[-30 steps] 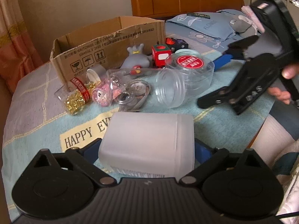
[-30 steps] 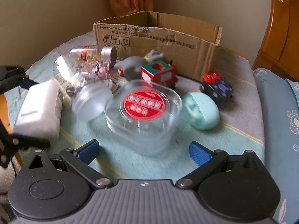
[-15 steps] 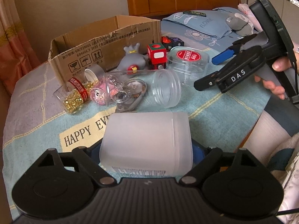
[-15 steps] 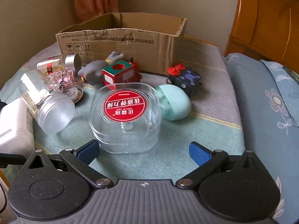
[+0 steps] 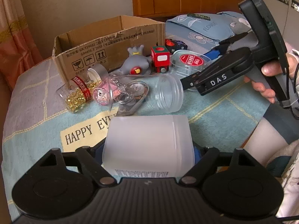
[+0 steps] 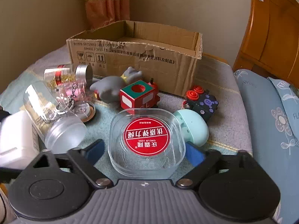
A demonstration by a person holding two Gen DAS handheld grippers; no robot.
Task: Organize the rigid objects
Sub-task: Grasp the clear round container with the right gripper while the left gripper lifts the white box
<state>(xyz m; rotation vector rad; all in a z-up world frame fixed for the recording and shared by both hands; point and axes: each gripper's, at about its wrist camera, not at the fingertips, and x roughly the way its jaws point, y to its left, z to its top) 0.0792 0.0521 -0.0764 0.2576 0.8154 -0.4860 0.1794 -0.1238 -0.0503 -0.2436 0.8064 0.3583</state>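
i'm watching both wrist views. my left gripper (image 5: 148,150) has the frosted white tub (image 5: 147,145) between its blue fingers (image 5: 196,152); they have just been closing, and from here the pads look pressed on the tub's sides, so i read it as gripped. the tub lies on its side at the near edge of the table cloth (image 5: 214,115), just past the "happy" label (image 5: 84,132).

my right gripper (image 6: 144,150) has also just been closing, with the clear box with the red round label (image 6: 146,141) between its fingers (image 6: 194,154). the right pad sits against the box's wall; the left pad looks a little off it, so i cannot tell whether the grip is made. in the left view the same gripper reaches in from the right, a hand (image 5: 265,82) on its handle.

behind the clear box sit a mint egg-shaped case (image 6: 194,128), touching it, a red cube toy (image 6: 138,97), a dark cube with red knobs (image 6: 201,100) and a grey figure (image 6: 112,87). to the left lie a clear jar (image 6: 54,117) on its side, a keyring bundle (image 6: 78,100) and a small jar of gold bits (image 6: 63,74). the cardboard box (image 6: 134,56) stands open at the back of the table, against the toys.
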